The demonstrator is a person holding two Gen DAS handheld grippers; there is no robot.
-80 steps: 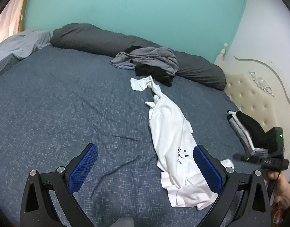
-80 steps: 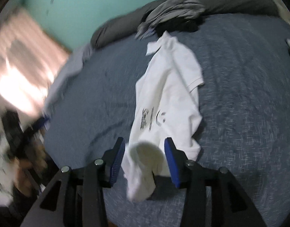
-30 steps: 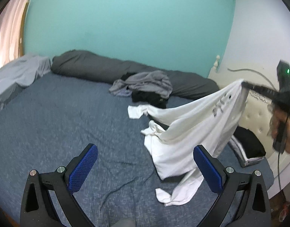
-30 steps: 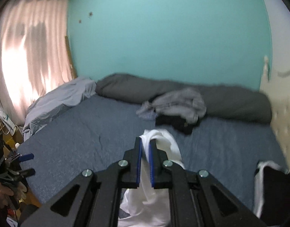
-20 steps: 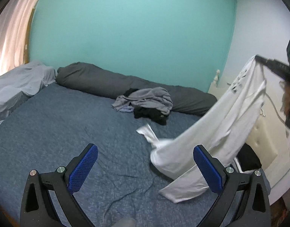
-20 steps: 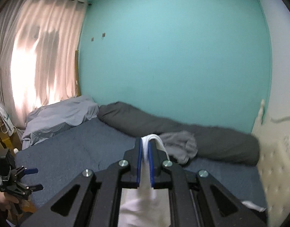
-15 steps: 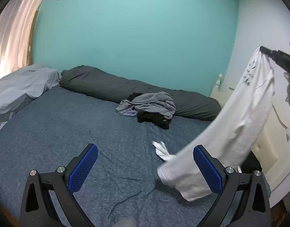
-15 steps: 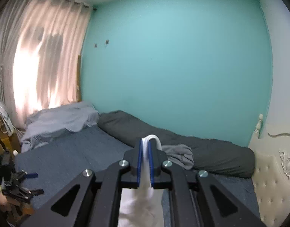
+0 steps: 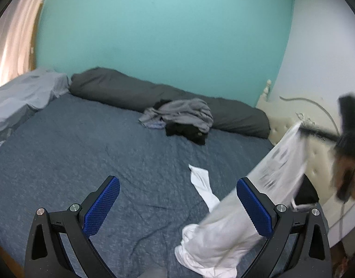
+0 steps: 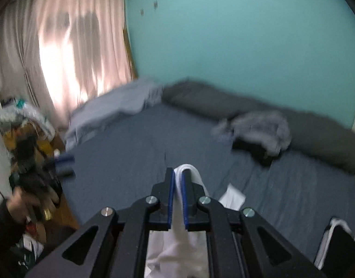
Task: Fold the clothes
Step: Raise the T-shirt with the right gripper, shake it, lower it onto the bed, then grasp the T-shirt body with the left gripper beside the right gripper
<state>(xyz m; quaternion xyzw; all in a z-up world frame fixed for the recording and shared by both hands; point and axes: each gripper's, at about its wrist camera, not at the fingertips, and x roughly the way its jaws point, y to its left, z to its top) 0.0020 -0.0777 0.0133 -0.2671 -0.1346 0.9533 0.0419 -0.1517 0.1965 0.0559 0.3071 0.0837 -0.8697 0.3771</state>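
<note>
A white T-shirt [image 9: 244,210] with black print hangs from my right gripper [image 9: 302,128], seen blurred at the right edge of the left wrist view. Its lower end bunches on the blue bed [image 9: 84,153], and one sleeve [image 9: 201,183] trails on the sheet. In the right wrist view my right gripper [image 10: 178,173] is shut on a white fold of the T-shirt [image 10: 186,171]. My left gripper [image 9: 177,205] stands open above the bed's near side, nothing between its blue pads; the shirt hangs just behind the right pad [image 9: 252,208].
A pile of grey and black clothes [image 9: 182,118] lies by the long dark bolster [image 9: 135,92] at the back. A folded black-and-white stack [image 9: 305,195] sits near the cream headboard [image 9: 291,125]. A pale grey blanket [image 9: 22,97] covers the left corner.
My right gripper, shut on the shirt throughout, lifted it high off the bed and has now come down again. The shirt's lower end has dropped nearer my left gripper, which stayed open.
</note>
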